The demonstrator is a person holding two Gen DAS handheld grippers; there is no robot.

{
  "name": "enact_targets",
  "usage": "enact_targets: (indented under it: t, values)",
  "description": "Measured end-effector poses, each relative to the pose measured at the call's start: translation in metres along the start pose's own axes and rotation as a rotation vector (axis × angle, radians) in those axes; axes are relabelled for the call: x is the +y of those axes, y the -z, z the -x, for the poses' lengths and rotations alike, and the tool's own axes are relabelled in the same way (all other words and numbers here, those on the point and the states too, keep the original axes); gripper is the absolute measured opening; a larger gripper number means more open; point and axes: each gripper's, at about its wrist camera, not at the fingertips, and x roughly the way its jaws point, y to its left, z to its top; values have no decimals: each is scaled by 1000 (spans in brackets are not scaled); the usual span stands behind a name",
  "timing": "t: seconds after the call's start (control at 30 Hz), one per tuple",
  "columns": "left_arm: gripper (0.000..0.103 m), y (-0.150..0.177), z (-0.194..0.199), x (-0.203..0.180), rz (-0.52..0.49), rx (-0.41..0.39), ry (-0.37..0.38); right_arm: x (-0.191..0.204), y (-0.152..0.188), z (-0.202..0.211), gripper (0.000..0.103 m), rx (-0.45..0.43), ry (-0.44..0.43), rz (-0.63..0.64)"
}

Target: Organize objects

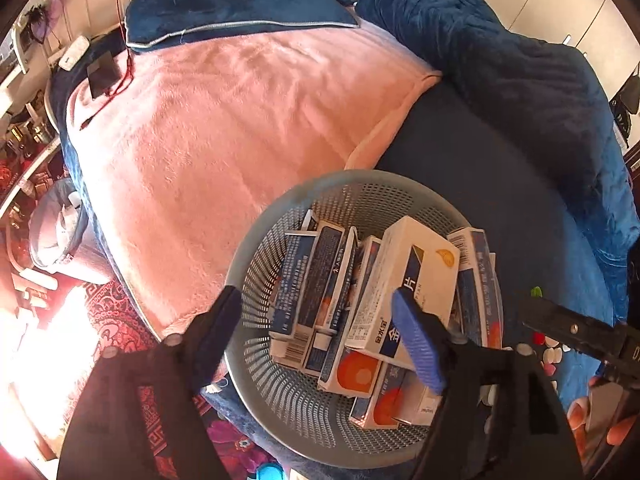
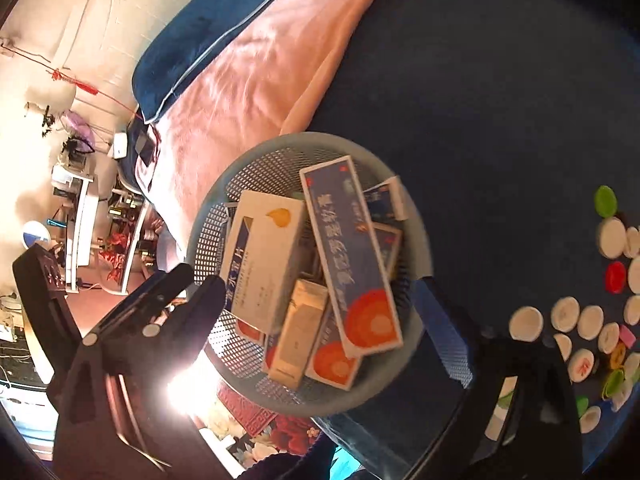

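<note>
A round grey mesh basket point(image 1: 256, 248) sits at the near edge of the bed, full of several medicine boxes. A white box with a gold mark point(image 1: 404, 280) lies on top; it also shows in the right wrist view point(image 2: 268, 256), next to a long blue box with an orange disc point(image 2: 352, 260). My left gripper point(image 1: 320, 340) is open and empty, its fingers spread above the basket's near side. My right gripper point(image 2: 324, 312) is open and empty, straddling the basket point(image 2: 416, 216). Several bottle caps point(image 2: 580, 320) lie on the dark blue sheet to the right.
A pink blanket point(image 1: 224, 136) covers the bed's left part, with a blue pillow point(image 1: 232, 12) at its head and a blue quilt point(image 1: 500, 60) bunched at the right. A phone point(image 1: 102, 74) lies near the pillow. A red patterned rug point(image 1: 116, 320) lies below the bed's edge.
</note>
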Motion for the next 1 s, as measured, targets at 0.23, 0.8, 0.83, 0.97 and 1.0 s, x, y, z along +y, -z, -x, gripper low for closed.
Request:
enact_targets:
  t: [0.23,0.8,0.83,0.97,1.0]
  values:
    - [97,11,14,-4,-25,-18,-88,13,30,4,103,-39,76,74]
    - [103,37,51,-12,-109,-68,-162,29,58,27,103,-141,61,165]
    - [103,39,53,-13,-112,-67,-159,31,60,30,103,-151,58,166]
    - [102,47,63,-16,-123,-79,-158,30,66,38,103,-173,46,141]
    - [102,49,65,-16,-124,-78,-156,29,69,39,103,-177,45,131]
